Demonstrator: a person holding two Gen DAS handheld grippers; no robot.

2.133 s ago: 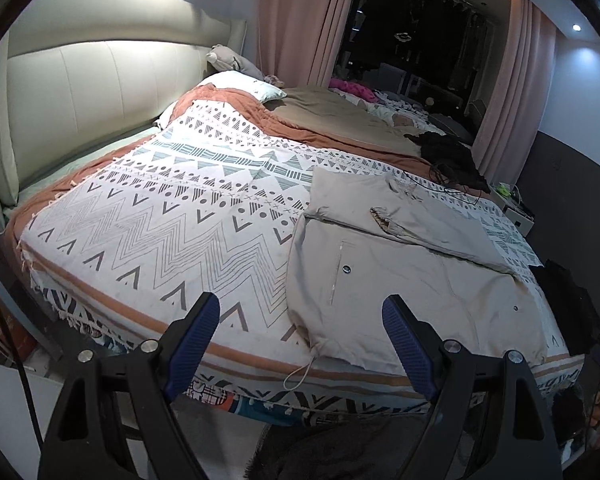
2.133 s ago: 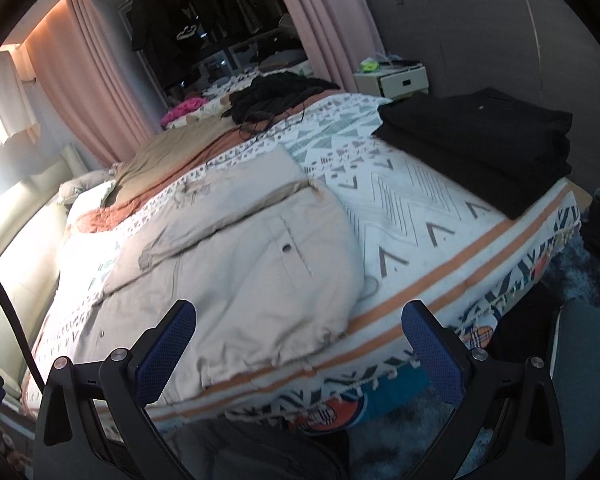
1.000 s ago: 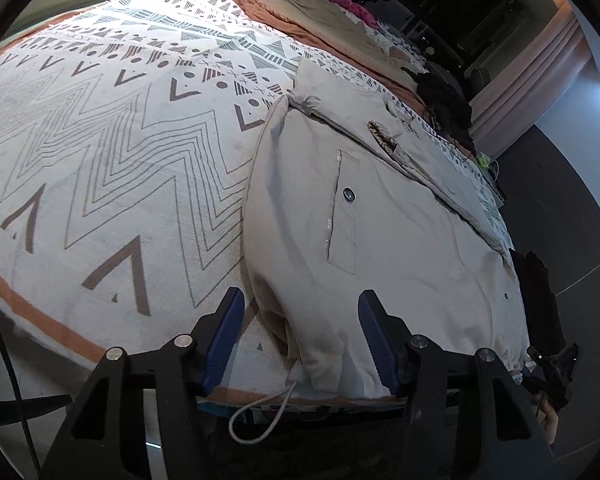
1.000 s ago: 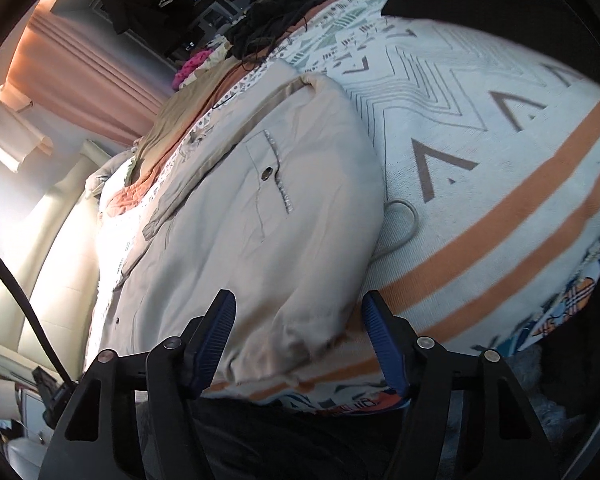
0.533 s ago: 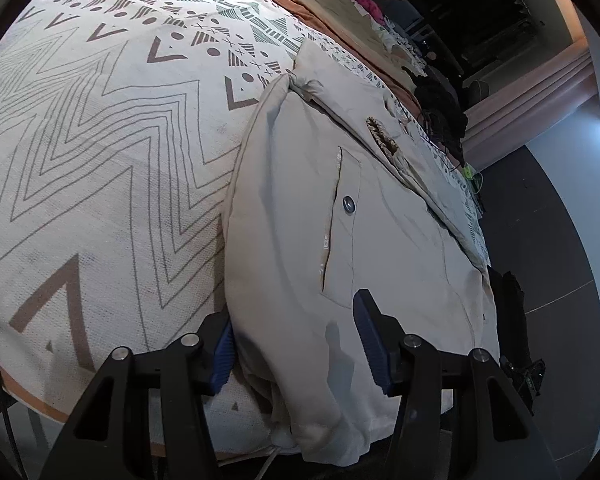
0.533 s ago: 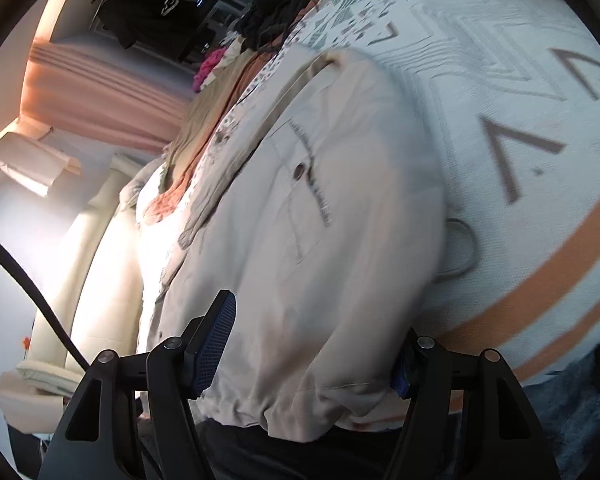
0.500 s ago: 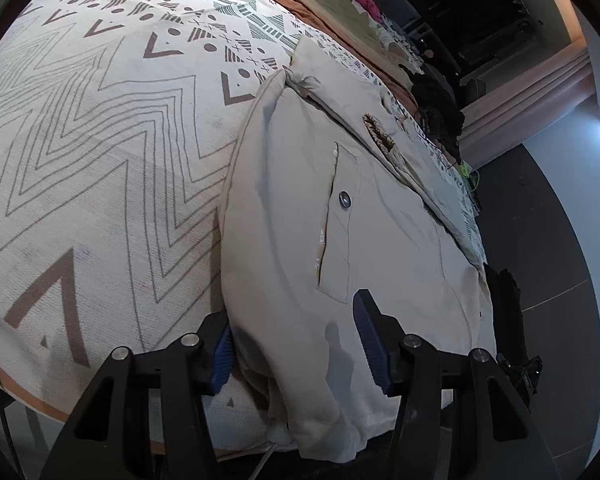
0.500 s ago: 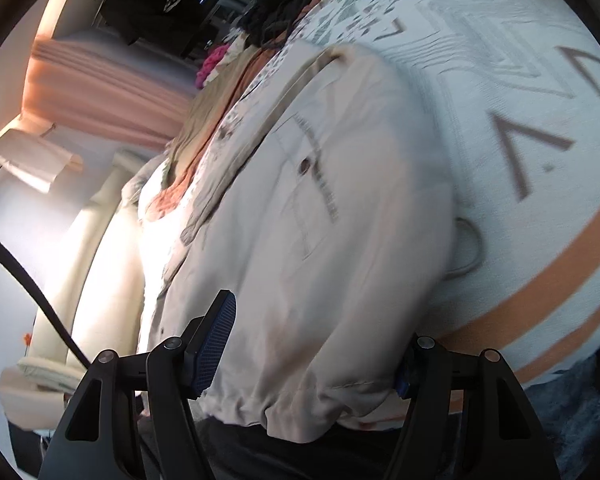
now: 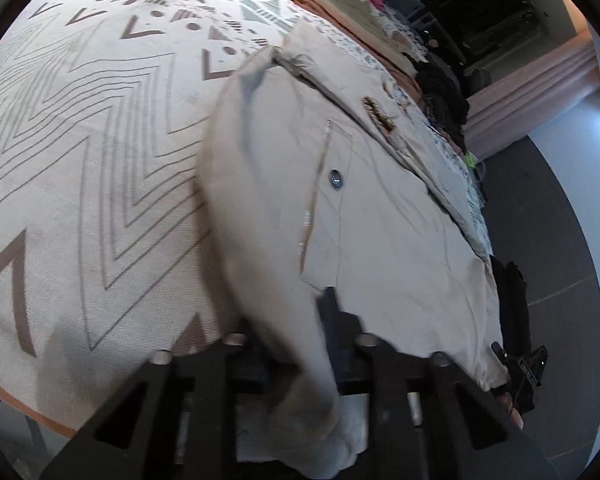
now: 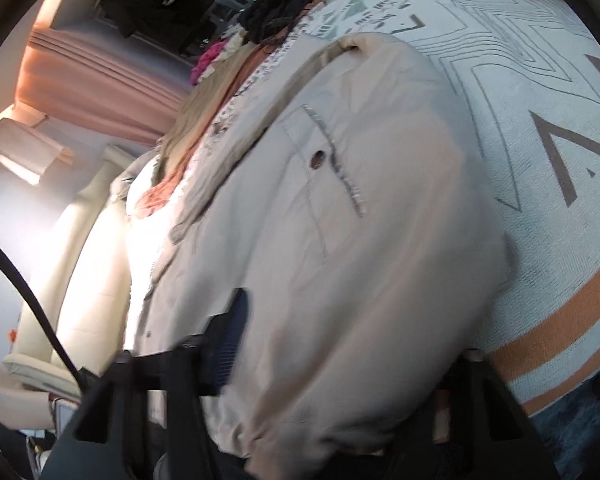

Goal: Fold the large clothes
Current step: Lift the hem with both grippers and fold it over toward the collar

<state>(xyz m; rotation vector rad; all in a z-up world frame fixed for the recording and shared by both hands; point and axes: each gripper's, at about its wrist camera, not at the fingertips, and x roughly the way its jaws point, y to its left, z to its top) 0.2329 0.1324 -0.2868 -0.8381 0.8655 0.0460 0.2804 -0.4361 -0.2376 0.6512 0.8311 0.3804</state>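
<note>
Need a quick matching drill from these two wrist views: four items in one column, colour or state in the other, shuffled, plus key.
Column 1
1. jacket
2. bedspread
3. left gripper
4. snap button

Column 2
A. dark round metal, by the pocket edge
B. beige, lying on the bed, hem at the near edge
C. shut on the hem fabric
D. white with a brown zigzag pattern

Pairs: 1-B, 2-D, 3-C, 4-A

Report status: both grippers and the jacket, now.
Left gripper shut on beige jacket hem corner. Right gripper over the opposite hem corner, jaws blurred, grip unclear. Jacket flat on patterned bedspread; nothing in the way.
</note>
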